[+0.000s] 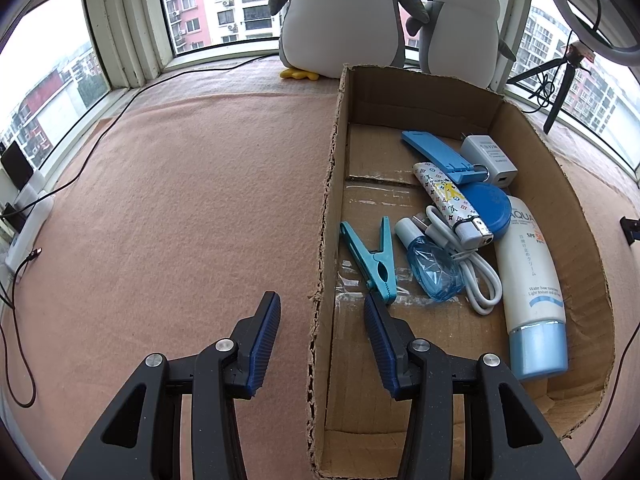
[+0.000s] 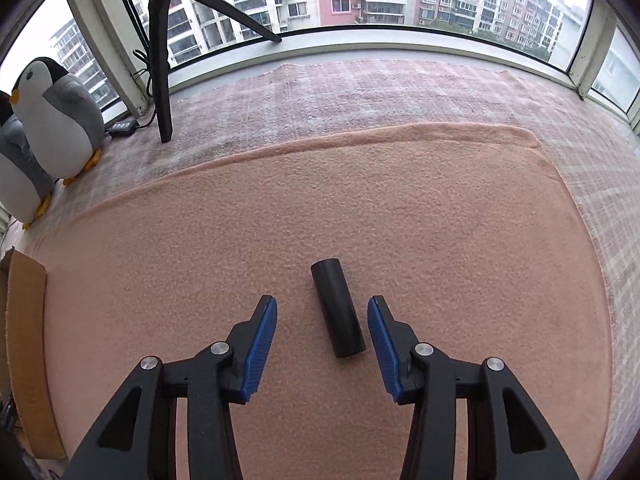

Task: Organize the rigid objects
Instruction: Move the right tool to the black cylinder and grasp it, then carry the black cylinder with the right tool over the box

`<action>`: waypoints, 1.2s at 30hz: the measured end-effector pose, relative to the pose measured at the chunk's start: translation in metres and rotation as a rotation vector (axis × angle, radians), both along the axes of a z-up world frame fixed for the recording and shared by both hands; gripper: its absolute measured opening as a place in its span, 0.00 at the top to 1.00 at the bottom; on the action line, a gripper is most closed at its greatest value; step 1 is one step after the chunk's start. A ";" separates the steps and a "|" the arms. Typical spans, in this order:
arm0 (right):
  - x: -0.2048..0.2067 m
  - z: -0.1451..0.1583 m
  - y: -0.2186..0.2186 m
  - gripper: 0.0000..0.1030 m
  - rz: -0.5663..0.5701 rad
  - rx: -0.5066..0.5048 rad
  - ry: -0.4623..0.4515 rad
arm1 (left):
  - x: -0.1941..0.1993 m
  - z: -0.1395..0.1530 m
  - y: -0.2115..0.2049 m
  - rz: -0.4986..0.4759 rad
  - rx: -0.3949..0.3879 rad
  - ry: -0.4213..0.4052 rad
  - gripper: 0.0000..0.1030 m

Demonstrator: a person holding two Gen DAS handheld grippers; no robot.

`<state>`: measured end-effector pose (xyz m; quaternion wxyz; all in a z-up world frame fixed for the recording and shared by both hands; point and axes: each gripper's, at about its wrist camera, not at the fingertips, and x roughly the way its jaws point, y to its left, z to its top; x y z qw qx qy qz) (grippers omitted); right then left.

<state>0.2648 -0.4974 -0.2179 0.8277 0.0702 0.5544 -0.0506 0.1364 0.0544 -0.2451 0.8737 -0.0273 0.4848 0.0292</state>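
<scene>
Right tongs (image 2: 322,310): jaws spread wide, nothing held; they hang just above the pink blanket (image 2: 440,208).
Black tube (image 2: 338,307): lies on its side on the blanket, between the two blue pads, nearer the right pad (image 2: 380,332) than the left; touching neither. Its long axis runs roughly along the fingers, tilted a little, far end leaning left.
Tube, handling (judgement): looks stiff, smooth and matte, probably light; whether it is hollow I cannot tell. A round body on soft fleece may roll sideways when one pad meets it first.
Where to grip (judgement): across the middle of its length, pads on opposite flanks, so it does not swing end-down when lifted. Centre the tongs a touch to the right before closing.
Left tongs (image 1: 322,306): also open and empty, straddling the torn near-left wall of the cardboard box (image 1: 328,200), left pad over blanket, right pad inside the box.
Box contents: clothes peg (image 1: 372,256) just ahead of the right pad, then small blue bottle (image 1: 434,268), white cable (image 1: 478,276), sunscreen tube (image 1: 532,280) further right; patterned lighter (image 1: 450,202), blue lid (image 1: 490,208), blue stand (image 1: 438,156) and charger (image 1: 488,158) beyond.
Free floor: bare cardboard near the left tongs, room for the tube.
Risk (judgement): a smooth tube may slip in ribbed pads if pinched near an end.
</scene>
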 end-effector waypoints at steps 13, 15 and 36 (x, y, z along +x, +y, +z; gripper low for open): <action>0.012 -0.007 -0.004 0.73 -0.001 -0.011 0.032 | -0.001 0.000 0.001 0.000 0.000 0.001 0.53; 0.012 -0.007 -0.004 0.81 0.003 -0.015 0.037 | 0.000 0.000 0.000 0.001 0.000 0.001 0.53; -0.011 0.027 0.076 0.86 0.155 0.042 -0.044 | 0.000 -0.002 -0.002 0.003 -0.004 0.002 0.53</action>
